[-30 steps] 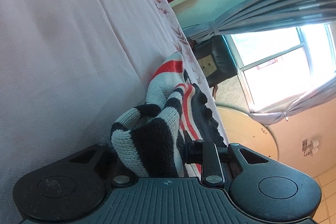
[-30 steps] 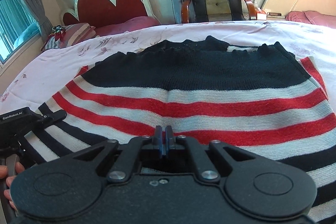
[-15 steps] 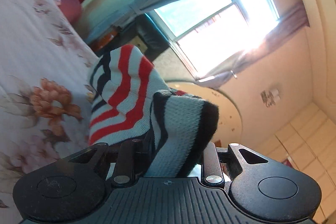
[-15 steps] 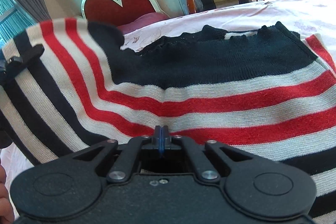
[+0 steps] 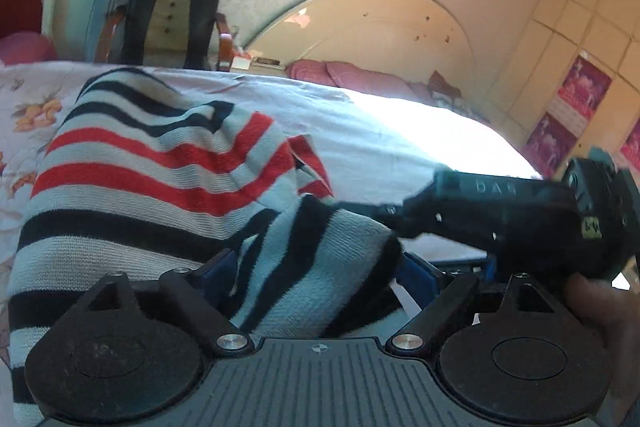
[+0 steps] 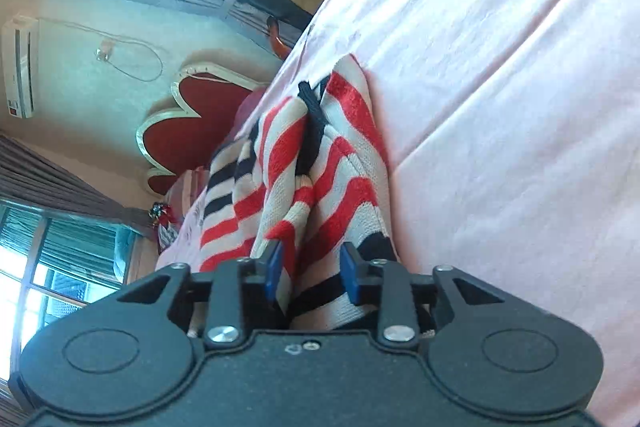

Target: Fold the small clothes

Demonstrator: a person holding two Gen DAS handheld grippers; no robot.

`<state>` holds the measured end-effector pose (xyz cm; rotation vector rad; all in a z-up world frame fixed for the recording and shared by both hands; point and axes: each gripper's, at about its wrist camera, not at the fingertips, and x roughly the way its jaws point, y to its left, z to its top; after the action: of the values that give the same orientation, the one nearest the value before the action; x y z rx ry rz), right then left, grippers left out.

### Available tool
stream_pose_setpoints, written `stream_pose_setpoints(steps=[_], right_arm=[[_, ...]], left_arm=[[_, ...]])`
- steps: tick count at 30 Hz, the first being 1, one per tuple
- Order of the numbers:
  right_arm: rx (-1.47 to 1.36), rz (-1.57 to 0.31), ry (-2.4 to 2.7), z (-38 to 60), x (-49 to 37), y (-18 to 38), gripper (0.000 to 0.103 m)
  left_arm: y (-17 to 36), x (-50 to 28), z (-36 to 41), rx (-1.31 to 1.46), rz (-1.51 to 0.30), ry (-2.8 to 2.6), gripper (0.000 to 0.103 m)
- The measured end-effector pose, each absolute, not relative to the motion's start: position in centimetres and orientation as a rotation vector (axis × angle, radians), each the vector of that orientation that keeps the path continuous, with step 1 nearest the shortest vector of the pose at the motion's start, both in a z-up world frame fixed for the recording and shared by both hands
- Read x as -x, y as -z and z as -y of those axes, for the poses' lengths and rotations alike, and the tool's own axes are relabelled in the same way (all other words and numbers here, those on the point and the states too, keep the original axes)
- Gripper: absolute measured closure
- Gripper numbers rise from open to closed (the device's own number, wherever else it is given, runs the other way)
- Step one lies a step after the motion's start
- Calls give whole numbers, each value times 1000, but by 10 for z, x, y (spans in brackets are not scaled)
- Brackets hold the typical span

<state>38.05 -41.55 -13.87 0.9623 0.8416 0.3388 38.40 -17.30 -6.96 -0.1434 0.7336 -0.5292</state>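
A knitted sweater [image 5: 152, 163] with red, white and black stripes lies folded in a heap on the pale pink bed sheet [image 5: 400, 131]. My left gripper [image 5: 320, 267] has its jaws spreading wide, and a loose fold of the sweater rests between the blue pads [image 5: 416, 271] without being pinched. In the right wrist view, which is rolled sideways, the sweater [image 6: 352, 163] bunches in front of my right gripper [image 6: 312, 269]. Its jaws are opening too, with fabric slack between them. The right gripper's black housing [image 5: 520, 215] and a hand [image 5: 592, 303] show at the left view's right side.
A black armchair [image 5: 172, 19] stands beyond the bed under a bright window. Pink pillows [image 5: 360, 79] lie before a cream arched headboard [image 5: 380, 23]. A red heart-shaped headboard [image 6: 188, 131] and a wall air conditioner [image 6: 20, 67] sit to the side. Bare sheet [image 6: 520, 107] spreads beside the sweater.
Both grippers were shut on the sweater and have swung across and rolled, folding it over itself. Now both sets of jaws stand apart and the fabric lies loose.
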Motion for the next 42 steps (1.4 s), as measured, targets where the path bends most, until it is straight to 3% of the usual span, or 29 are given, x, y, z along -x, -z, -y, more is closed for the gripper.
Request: stream_pose_setpoints(steps=[2, 4, 7, 12, 18, 21, 23, 25, 32, 37, 42], right_arm=[[-968, -827, -358, 416, -378, 133, 40], [-953, -816, -374, 414, -379, 125, 32], [-931, -817, -393, 416, -387, 118, 32], [-773, -900, -365, 396, -407, 113, 32], [-567, -946, -384, 360, -418, 107, 38], [-355, -959, -358, 330, -419, 100, 48], [-211, -932, -368, 312, -416, 94, 71], [-124, -866, -386, 303, -408, 83, 80], [-64, -639, -408, 334, -364, 60, 82], [-181, -747, -320, 365, -381, 106, 81], [-261, -756, -303, 369, -384, 103, 77]], left_arm=[[53, -373, 166, 165, -726, 564, 17], [34, -366, 144, 253, -727, 589, 17], [19, -357, 94, 345, -671, 532, 17], [48, -383, 16, 354, -696, 250, 17], [86, -401, -19, 398, -788, 147, 17], [96, -414, -6, 397, -788, 145, 17], [97, -416, -2, 389, -789, 143, 17], [89, -417, 3, 362, -766, 143, 17], [64, -421, 47, 206, -705, 245, 17], [74, -428, 93, 55, -757, 282, 17], [76, -428, 97, 76, -763, 285, 17]])
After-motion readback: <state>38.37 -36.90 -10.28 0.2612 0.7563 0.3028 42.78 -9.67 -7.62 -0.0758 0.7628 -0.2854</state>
